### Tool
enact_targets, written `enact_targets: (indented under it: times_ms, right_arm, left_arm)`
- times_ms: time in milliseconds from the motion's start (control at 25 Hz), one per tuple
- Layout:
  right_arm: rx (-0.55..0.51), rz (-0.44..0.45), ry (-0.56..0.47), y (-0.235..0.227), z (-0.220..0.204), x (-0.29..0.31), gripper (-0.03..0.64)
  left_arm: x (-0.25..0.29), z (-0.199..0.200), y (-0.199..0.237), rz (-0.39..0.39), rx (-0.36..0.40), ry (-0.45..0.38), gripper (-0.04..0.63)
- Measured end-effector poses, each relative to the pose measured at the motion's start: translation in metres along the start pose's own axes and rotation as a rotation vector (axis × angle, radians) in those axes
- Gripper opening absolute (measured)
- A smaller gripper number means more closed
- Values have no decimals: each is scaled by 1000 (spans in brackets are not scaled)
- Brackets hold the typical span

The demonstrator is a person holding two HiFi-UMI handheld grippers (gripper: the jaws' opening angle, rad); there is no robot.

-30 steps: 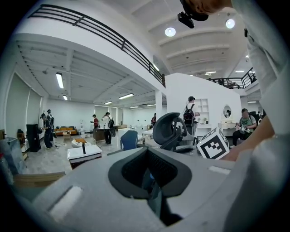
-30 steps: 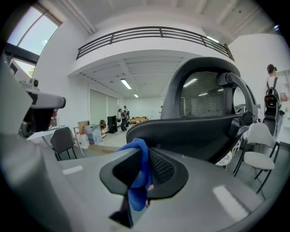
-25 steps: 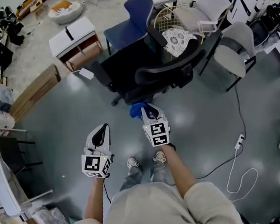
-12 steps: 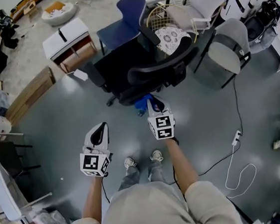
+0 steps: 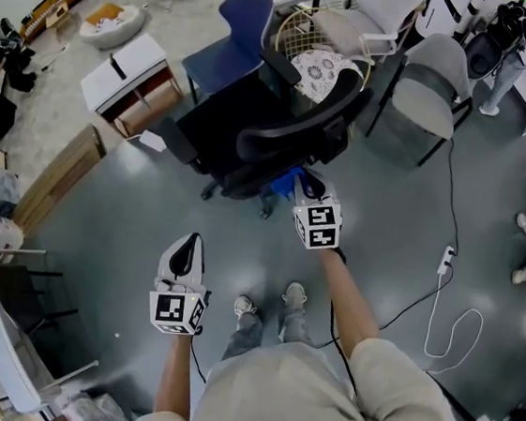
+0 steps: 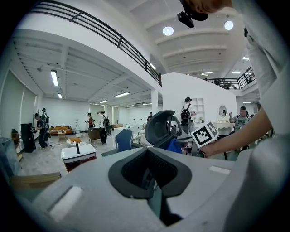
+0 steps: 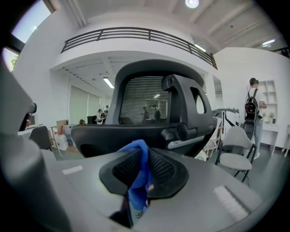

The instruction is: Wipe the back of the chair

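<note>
Fingers [image 7: 122,171] of the right gripper [image 7: 144,164] are closed on a blue cloth [image 7: 138,156]. A tuft of it pokes out ahead of the pads and the rest bunches down between them. From the head view the right gripper [image 5: 303,183] sits just beside the rear of the black office chair [image 5: 296,131], cloth [image 5: 288,177] leading. Whether the cloth already touches the frame I cannot tell.

The left gripper [image 6: 151,174] has its pads pressed together with nothing between them. It hangs low and well apart from the chair [image 6: 161,126], to the person's left [image 5: 184,248].

The cloth looks light, limp and soft, so it should mould to the frame; the present pinch near its middle leaves enough free fabric to wipe with. The chair looks heavy but probably rolls and swivels on its base. Firm strokes may push it away or turn it, and the idle gripper could steady the top edge. The slatted upper panel likely gives a little, while the plastic lumbar bar and support arm seem stiff.

The chair back [image 7: 149,102] stands upright with its rear face towards the person and the seat on the far side. Seen from above, its top edge runs from lower left to upper right. In the right gripper view the broad dark bar lies crosswise, and the panel rises above it.
</note>
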State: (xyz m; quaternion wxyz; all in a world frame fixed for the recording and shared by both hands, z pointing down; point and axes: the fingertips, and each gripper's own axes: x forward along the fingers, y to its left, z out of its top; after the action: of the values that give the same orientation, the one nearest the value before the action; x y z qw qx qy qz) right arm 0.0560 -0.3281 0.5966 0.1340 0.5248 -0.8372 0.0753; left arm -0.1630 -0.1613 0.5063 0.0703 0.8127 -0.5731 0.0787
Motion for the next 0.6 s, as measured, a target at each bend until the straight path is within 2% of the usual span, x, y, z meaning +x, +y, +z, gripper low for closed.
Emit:
enact_targets:
  times_ms: [360, 600]
  right_arm:
    - [-1, -28, 0, -14, -4, 0, 41]
    - [0, 20, 35, 22, -25, -12, 41]
  left_arm:
    - [-5, -7, 1, 10, -6, 16, 1]
    - [-12, -10, 5, 17, -14, 17, 0]
